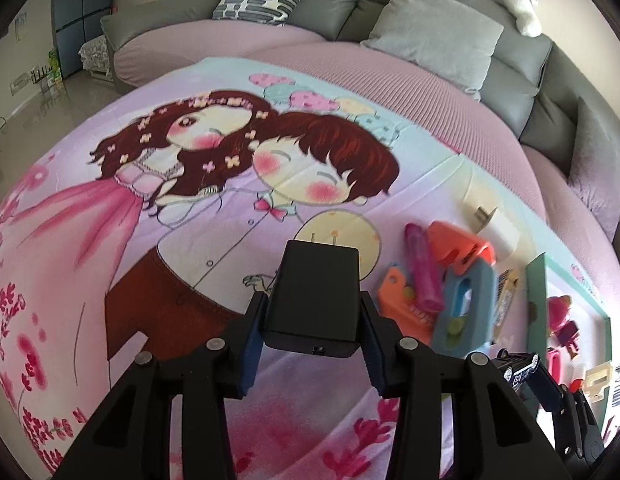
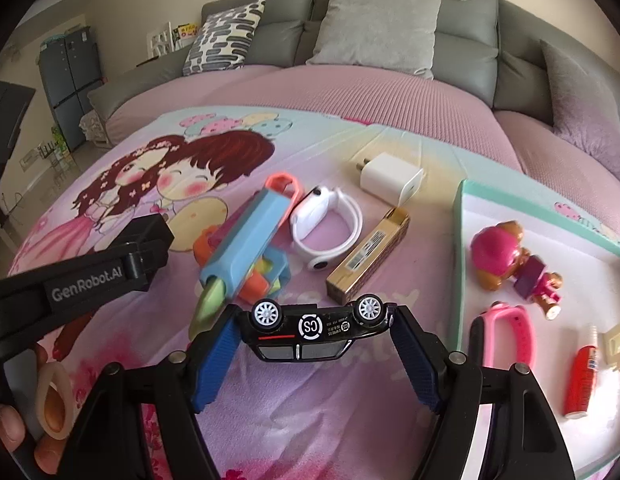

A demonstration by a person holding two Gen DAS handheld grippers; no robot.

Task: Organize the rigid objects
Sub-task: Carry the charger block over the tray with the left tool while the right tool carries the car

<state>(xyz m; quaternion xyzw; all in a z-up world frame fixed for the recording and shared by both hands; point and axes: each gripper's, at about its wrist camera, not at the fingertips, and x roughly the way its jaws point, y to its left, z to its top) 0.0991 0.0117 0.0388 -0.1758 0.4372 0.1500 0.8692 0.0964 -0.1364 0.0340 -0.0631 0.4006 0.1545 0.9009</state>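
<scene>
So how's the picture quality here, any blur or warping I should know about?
Left wrist view: strong fisheye bending, dark corners, the black charger sharp, the toy pile beside it smeared. Right wrist view: same bending, the toy car crisp, even daylight.

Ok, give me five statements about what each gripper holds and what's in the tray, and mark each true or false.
1. The left gripper holds a black charger between its fingers. True.
2. The right gripper grips a toy car lying on its side, wheels facing the camera. True.
3. The white charger lies inside the tray. False: it lies on the printed sheet, outside the tray.
4. The pink band is in the tray. True.
5. The white watch is clamped in the right gripper. False: it lies loose on the sheet.
</scene>
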